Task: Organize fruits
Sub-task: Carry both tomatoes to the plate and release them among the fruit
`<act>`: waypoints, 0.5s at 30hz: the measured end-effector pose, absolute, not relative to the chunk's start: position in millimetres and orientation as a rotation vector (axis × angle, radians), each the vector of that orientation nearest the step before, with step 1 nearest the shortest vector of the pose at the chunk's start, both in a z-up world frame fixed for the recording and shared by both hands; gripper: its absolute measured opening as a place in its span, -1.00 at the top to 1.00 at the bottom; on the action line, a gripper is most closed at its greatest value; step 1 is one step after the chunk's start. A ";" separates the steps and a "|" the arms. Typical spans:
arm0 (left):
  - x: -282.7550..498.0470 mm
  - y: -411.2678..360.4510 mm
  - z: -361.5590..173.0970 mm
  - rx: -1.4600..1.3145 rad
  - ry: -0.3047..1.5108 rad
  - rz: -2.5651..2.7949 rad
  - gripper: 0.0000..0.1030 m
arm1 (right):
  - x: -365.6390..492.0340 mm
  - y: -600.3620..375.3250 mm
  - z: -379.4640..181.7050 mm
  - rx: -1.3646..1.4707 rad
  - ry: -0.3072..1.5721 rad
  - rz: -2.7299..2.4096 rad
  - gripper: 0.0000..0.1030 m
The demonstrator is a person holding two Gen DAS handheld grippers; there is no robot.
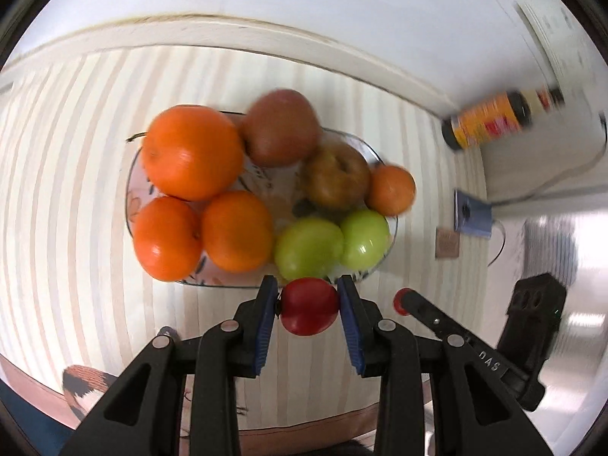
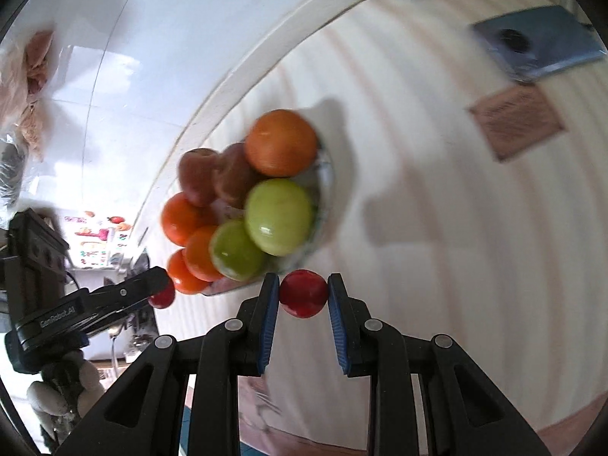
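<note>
L gripper (image 1: 308, 306) pinches a small red fruit (image 1: 309, 307) btwn its blue pads (image 1: 266, 323), held above the striped table (image 1: 76, 197), just short of the plate's near rim. Fruit is slightly wider than tall, long axis across the pads; dark stem end sits vs the left pad.

R gripper (image 2: 304, 294) likewise clamps a 2nd red fruit (image 2: 304, 293) btwn blue pads (image 2: 268, 319), also off the table (image 2: 437, 247), just beside the plate edge. Roundish; no clear axis or stem visible. In L view the R gripper (image 1: 402, 301) shows w/ its red fruit at the tip, to the right of the plate.

Plate (image 1: 131, 174) w/ floral print, oval, holds the pile:
- near: 2 green fruits (image 1: 308, 247) (image 1: 365, 239) side by side, touching; 2 oranges (image 1: 167, 238) (image 1: 236, 231) to their left, touching
- farther: big orange (image 1: 192, 152), 2 brownish-red apples (image 1: 281, 127) (image 1: 336, 174); the nearer apple's stem dimple faces up
- small orange (image 1: 390, 190) at the right rim.

Beyond, well apart from plate: brown card (image 1: 447, 243), blue pad (image 1: 471, 214) w/ dark spot, yellow-orange bottle (image 1: 497, 119) at the table's far right edge, blurred.
</note>
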State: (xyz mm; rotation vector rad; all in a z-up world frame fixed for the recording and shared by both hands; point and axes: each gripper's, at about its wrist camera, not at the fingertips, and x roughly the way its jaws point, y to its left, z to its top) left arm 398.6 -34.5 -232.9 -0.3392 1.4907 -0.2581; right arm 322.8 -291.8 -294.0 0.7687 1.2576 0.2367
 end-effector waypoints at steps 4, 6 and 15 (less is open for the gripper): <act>417.4 -22.3 -234.5 -0.401 1.490 -0.254 0.42 | 347.4 -277.1 -290.5 0.757 1.244 0.257 0.45; 427.0 -27.4 -239.7 -0.428 1.501 -0.259 0.42 | 358.6 -276.7 -289.8 0.762 1.236 0.253 0.45; 460.1 -61.1 -258.4 -0.428 1.563 -0.311 0.42 | 387.1 -289.2 -292.0 0.751 1.212 0.180 0.45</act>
